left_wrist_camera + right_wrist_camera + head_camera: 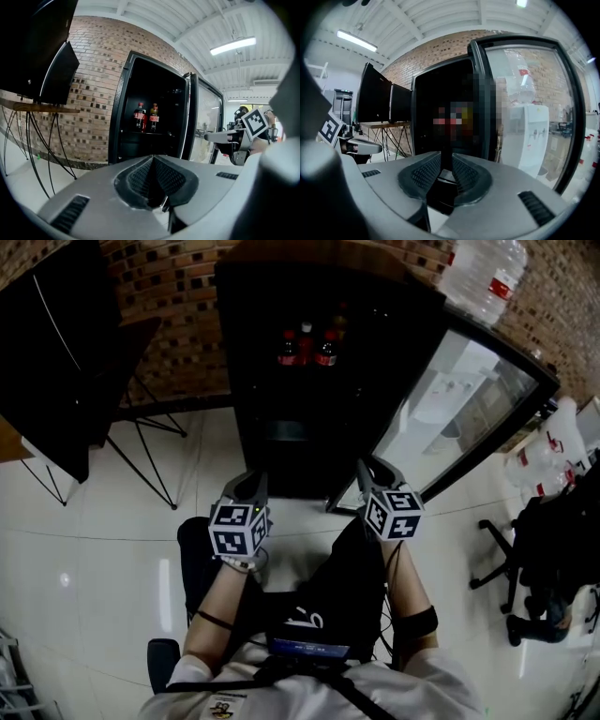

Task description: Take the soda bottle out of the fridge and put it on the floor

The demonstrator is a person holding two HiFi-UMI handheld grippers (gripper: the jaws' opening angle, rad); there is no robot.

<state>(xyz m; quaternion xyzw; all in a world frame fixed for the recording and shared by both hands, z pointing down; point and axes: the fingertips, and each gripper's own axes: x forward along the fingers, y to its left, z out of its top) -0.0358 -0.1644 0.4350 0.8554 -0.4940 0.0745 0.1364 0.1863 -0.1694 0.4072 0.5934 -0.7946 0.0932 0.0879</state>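
The black fridge (281,442) stands open ahead of me. On its upper shelf stand three red-labelled soda bottles (306,347), which also show in the left gripper view (146,117); a blur covers them in the right gripper view. My left gripper (251,486) hangs in front of the fridge's lower half, well short of the bottles, with its pads (140,176) meeting at the tip and nothing held. My right gripper (373,470) is level with it near the door hinge side. A narrow gap stands between the right gripper's pads (465,174), and nothing is in it.
The fridge's glass door (469,413) is swung wide to the right. A large water bottle (484,276) tops a white dispenser (529,136) behind the door. Black screens on tripod stands (56,381) are at the left, an office chair (502,563) at the right. White tiled floor (112,521) lies below.
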